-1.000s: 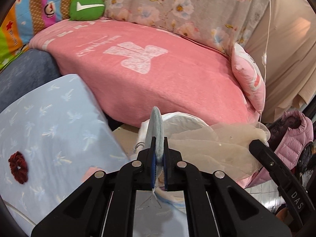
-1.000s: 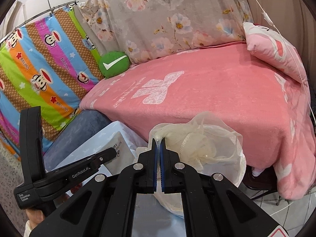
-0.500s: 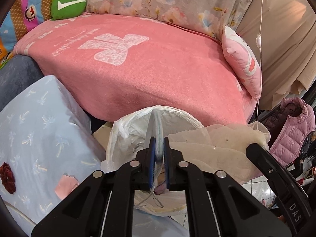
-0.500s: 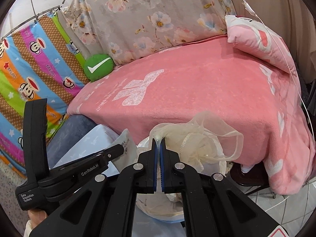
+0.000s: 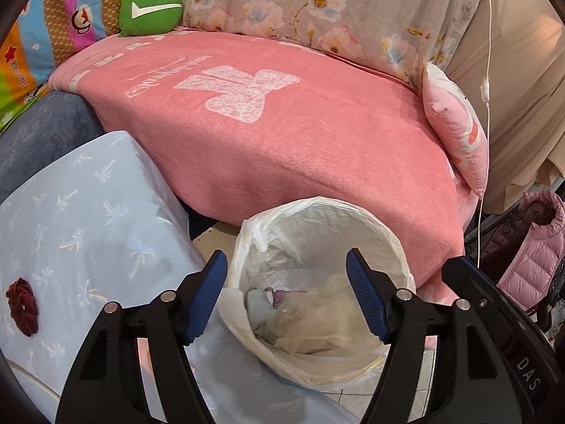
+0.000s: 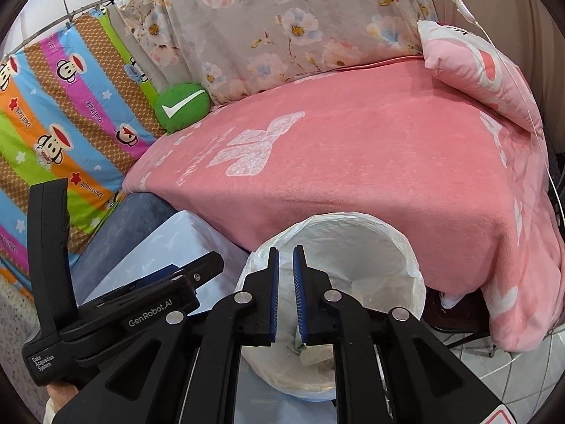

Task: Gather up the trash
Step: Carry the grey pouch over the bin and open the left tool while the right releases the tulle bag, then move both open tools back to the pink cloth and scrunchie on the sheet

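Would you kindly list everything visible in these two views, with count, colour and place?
Bin: one, white liner, below the jaws.
Trash in bin: grey mask and cream gauze, at the bottom.
Blanket: one, pink, behind the bin.
Round cushion: one, green, far left on blanket.
Pillow: one, pink, right end.
Floral sheet: one, grey, behind.
Pale blue cloth: one, left.
Left gripper: jaws wide, just opened, empty.
Right gripper: jaws slightly apart, just opening, empty.

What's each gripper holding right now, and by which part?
Nothing. Left gripper and right gripper have just been opening, empty, above the lined bin; grey mask and gauzy mesh lie inside.
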`<action>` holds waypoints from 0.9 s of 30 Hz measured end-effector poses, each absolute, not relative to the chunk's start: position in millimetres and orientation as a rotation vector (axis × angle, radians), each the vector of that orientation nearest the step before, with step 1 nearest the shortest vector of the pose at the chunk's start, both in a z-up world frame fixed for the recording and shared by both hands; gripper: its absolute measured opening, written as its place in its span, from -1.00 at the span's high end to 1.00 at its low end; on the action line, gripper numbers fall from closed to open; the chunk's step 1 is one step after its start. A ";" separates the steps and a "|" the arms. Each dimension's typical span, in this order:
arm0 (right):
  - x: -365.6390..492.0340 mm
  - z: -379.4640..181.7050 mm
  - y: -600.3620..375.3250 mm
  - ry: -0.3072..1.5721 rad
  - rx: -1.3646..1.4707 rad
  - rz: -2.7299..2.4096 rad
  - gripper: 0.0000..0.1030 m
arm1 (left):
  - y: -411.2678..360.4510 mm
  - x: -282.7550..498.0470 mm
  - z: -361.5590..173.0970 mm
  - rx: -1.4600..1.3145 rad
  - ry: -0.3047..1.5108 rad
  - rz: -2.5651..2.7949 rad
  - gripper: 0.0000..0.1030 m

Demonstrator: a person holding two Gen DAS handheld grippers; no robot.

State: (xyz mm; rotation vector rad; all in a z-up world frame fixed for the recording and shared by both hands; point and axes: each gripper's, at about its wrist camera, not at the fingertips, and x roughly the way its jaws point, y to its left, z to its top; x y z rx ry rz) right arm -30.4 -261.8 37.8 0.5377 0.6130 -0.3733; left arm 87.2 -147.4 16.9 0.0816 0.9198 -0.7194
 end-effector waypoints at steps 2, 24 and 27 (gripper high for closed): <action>-28.2 38.5 -258.2 0.615 0.533 -0.366 0.72 | -140.3 87.9 15.9 0.083 0.915 -0.704 -0.29; 2.8 12.8 -168.0 0.772 0.421 -0.203 0.42 | -46.1 98.3 -6.7 0.014 0.937 -0.510 -0.32; 10.4 0.7 -148.8 0.812 0.398 -0.176 0.37 | -22.3 104.2 -13.7 -0.022 0.958 -0.461 -0.33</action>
